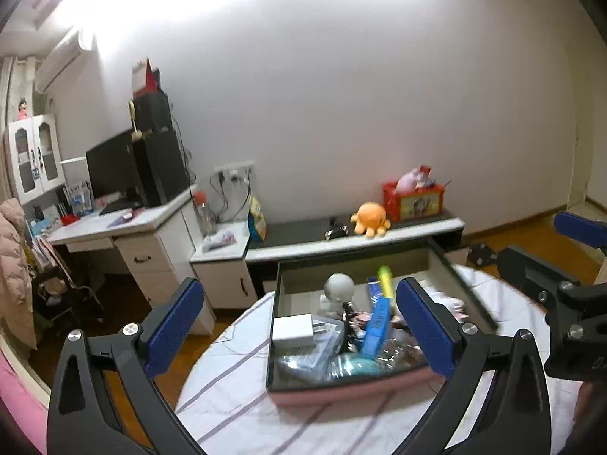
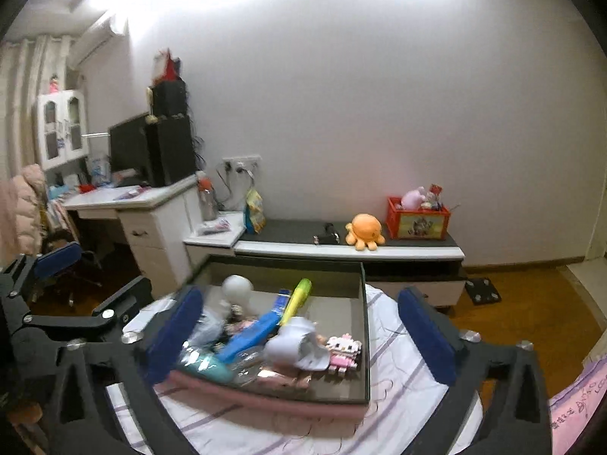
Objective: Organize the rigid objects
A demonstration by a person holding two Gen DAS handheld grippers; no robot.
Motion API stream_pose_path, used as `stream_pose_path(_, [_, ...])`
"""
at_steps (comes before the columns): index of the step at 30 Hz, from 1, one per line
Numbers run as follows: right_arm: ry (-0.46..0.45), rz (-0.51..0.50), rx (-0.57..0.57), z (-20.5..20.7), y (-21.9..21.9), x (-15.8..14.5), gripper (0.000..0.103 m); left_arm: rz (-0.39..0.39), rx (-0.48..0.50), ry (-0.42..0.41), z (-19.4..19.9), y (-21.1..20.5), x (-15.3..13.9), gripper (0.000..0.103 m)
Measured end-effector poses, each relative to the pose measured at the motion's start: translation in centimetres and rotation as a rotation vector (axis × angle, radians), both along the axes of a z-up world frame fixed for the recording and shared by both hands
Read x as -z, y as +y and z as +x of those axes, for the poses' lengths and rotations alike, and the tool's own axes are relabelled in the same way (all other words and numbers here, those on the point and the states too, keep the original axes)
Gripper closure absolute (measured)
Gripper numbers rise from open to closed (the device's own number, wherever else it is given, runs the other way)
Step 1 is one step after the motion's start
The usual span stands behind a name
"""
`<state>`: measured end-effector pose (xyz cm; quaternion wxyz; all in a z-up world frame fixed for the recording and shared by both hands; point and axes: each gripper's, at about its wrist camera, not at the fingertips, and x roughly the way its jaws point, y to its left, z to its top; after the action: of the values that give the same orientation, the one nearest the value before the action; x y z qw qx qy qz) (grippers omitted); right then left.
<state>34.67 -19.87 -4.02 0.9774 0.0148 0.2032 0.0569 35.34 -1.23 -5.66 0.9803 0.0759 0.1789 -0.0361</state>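
Observation:
A pink box with a dark rim (image 1: 341,392) (image 2: 265,402) sits on a round table with a striped cloth (image 1: 227,398) (image 2: 398,398). It holds a white charger (image 1: 294,329), a white round-headed figure (image 1: 337,292) (image 2: 237,288), a blue flat piece (image 1: 377,326) (image 2: 246,337), a yellow-green tube (image 1: 386,282) (image 2: 297,297), a pink block kitten (image 2: 343,352) and plastic bags. My left gripper (image 1: 299,330) is open and empty above the box's near left part. My right gripper (image 2: 301,339) is open and empty above the box.
A low TV cabinet (image 1: 353,240) (image 2: 349,250) behind the table carries an orange plush octopus (image 1: 370,218) (image 2: 364,232) and a red toy crate (image 1: 413,197) (image 2: 417,222). A white desk with a monitor (image 1: 114,167) stands left. Wooden floor lies right.

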Motion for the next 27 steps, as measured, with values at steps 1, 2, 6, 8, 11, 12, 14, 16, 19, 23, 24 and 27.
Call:
stream_pose_path(1, [-0.020, -0.006, -0.011, -1.7, 0.2, -0.9, 0.000, -0.001, 0.005, -0.015, -1.2, 0.2, -0.6, 0.000])
stream_pose_path(2, [-0.037, -0.010, -0.017, -2.8, 0.3, -1.3, 0.000, 0.007, 0.003, -0.038, -3.2, 0.4, -1.4, 0.000])
stream_pose_path(6, [-0.095, -0.037, -0.036, -8.6, 1.3, -3.8, 0.000, -0.011, 0.000, -0.112, -9.1, 1.5, -3.9, 0.000])
stream_pose_path(8, [-0.130, -0.066, -0.017, -11.7, 1.8, -4.8, 0.000, -0.032, 0.006, -0.140, -12.0, 2.2, -4.9, 0.000])
stream_pose_path(11, [-0.164, -0.087, 0.005, -15.2, 2.5, -5.7, 0.000, -0.057, 0.005, -0.182, -15.9, 3.0, -6.0, 0.000])
stream_pose_path(12, [-0.175, -0.082, 0.004, -16.4, 2.6, -6.0, 0.000, -0.066, 0.009, -0.187, -16.9, 3.0, -6.3, 0.000])
stream_pose_path(14, [-0.192, -0.067, -0.008, -18.5, 2.7, -6.4, 0.000, -0.077, 0.009, -0.200, -19.2, 3.5, -6.7, 0.000])
stream_pose_path(16, [-0.210, -0.057, -0.010, -20.4, 2.9, -6.9, 0.000, -0.078, 0.012, -0.208, -20.7, 3.7, -7.1, 0.000])
stream_pose_path(19, [-0.234, -0.057, -0.007, -22.6, 3.2, -7.6, 0.000, -0.072, 0.006, -0.236, -23.0, 3.7, -7.6, 0.000])
stream_pose_path(23, [-0.269, -0.063, 0.002, -24.9, 3.5, -8.3, 0.000, -0.084, 0.002, -0.273, -25.1, 4.0, -8.4, 0.000])
stream_pose_path(24, [-0.277, -0.062, 0.002, -25.5, 3.5, -8.5, 0.000, -0.082, 0.001, -0.280, -25.7, 4.0, -8.5, 0.000])
stream_pose_path(27, [-0.294, -0.067, 0.008, -26.7, 3.7, -9.0, 0.000, -0.072, -0.010, -0.304, -26.7, 4.0, -8.9, 0.000])
